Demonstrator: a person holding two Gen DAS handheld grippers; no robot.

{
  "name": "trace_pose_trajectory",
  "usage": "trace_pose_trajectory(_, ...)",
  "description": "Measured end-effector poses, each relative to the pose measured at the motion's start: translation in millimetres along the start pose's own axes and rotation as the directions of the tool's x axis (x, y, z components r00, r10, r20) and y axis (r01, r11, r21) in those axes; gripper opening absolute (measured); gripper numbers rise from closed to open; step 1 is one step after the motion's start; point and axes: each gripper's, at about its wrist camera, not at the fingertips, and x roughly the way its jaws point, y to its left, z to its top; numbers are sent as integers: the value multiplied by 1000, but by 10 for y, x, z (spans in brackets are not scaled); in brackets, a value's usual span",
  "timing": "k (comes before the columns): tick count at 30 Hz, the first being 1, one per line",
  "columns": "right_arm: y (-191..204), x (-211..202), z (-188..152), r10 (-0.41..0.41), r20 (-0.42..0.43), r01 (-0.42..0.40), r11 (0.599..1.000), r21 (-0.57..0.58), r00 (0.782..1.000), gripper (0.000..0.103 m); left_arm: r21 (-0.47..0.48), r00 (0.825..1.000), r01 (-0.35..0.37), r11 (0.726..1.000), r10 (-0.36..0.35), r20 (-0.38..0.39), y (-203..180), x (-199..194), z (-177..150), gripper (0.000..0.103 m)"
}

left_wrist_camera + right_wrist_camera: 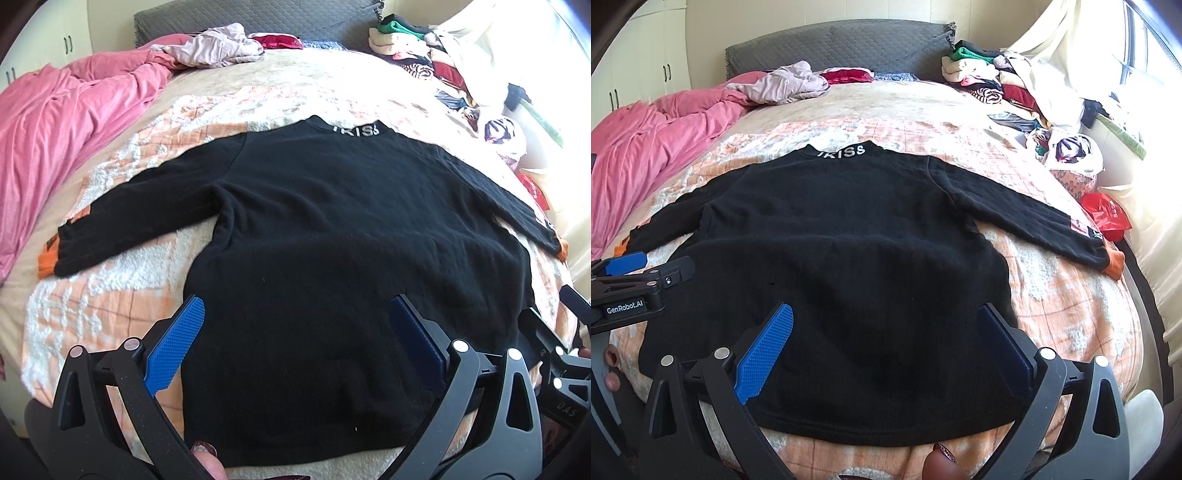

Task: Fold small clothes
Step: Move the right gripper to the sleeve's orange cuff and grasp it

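— Left wrist view: what do you see?
— Both my tongs, the left gripper (295, 332) and the right gripper (884, 336), gape wide and hold nothing. Beneath them the black sweater (332, 221) lies flat on the bed (110, 295), sleeves spread.

One black sweater (332, 229), two hand-held grippers (295, 332) (882, 332), one pink quilt (62, 122).
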Motion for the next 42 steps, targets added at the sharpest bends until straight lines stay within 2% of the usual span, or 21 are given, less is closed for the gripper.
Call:
trace_pose_trajectory(12, -97, 130, 437, -11, 33, 10, 1000, 17, 999, 99, -35, 1000, 3, 999, -2, 4, 22, 83, 309, 94)
trace_pose_trajectory(23, -248, 357, 859, -26, 21, 25, 998, 53, 999, 99, -82, 1000, -8, 997, 7, -7, 48, 285, 701, 94)
trace_pose_trajectory(33, -598, 682, 1285, -22, 17, 19, 987, 161, 1000, 99, -84, 1000, 0, 996, -1, -22, 8, 506, 1012, 94)
trace_pose_trajectory(36, -748, 774, 1367, -47, 18, 43, 981, 188, 999, 99, -74, 999, 13, 997, -15, -35, -45, 601, 1085, 94)
trace_pose_trajectory(42, -1071, 904, 1321, -88, 9, 83, 965, 250, 996, 99, -46, 999, 18, 999, -20, -41, -153, 775, 1199, 94)
